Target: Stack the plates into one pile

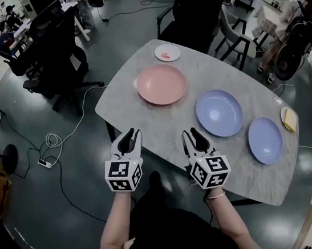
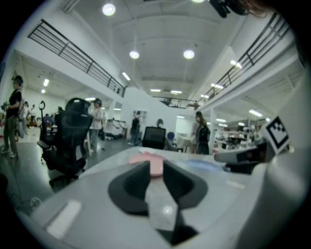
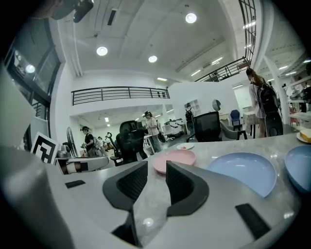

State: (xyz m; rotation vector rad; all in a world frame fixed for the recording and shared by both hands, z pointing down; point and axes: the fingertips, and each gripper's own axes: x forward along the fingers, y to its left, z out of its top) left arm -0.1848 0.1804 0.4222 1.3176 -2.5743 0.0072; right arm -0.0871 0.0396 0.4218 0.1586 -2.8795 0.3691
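Note:
Four plates lie apart on the grey marble table (image 1: 144, 125): a small white plate (image 1: 167, 52) at the far end, a pink plate (image 1: 161, 84), a large blue plate (image 1: 219, 113) and a smaller blue plate (image 1: 265, 140). Over the table's near edge, my left gripper (image 1: 129, 135) and right gripper (image 1: 194, 134) stand side by side, both open and empty, short of every plate. In the left gripper view the jaws (image 2: 156, 165) frame the pink plate (image 2: 141, 156). In the right gripper view the gripper (image 3: 156, 168) points at the pink plate (image 3: 176, 158), with the large blue plate (image 3: 243, 172) to its right.
A small dish with something yellow (image 1: 288, 119) sits at the table's right edge. Black office chairs (image 1: 57, 54) stand to the left and one (image 1: 197, 6) beyond the far end. Cables and a power strip (image 1: 48, 159) lie on the floor. People stand in the background.

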